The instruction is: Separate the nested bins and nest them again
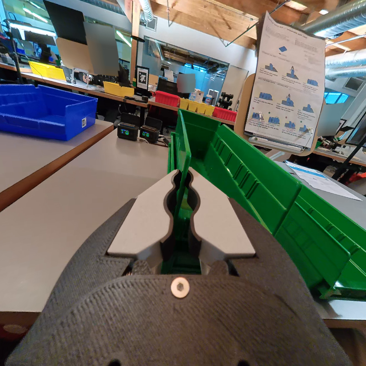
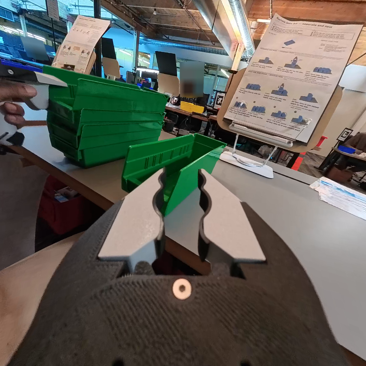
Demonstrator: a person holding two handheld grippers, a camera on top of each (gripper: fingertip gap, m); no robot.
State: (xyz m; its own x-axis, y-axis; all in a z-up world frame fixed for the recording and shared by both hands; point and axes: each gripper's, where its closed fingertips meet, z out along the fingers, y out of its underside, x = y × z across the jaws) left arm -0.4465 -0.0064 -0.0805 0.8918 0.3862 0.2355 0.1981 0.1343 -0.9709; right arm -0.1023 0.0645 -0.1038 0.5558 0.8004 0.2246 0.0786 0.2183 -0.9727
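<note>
The stack of nested green bins (image 2: 105, 122) stands on the grey bench (image 2: 277, 227), and its top bin (image 1: 227, 158) is gripped by one long side wall, which is pinched between the closed fingers of the left claw (image 1: 183, 174). The wall is probably held this way so that the top bin can be lifted out of the bins beneath it. In the right wrist view the left claw (image 2: 47, 87) is seen at the stack's near end, with a hand (image 2: 15, 103) behind it. A single green bin (image 2: 170, 164) lies apart on the bench, just beside the stack, apparently already separated. The right claw (image 2: 181, 178) hovers just before this bin's near end with its fingers apart, gripping nothing. A stand with an instruction sheet (image 2: 293, 79) is placed behind.
</note>
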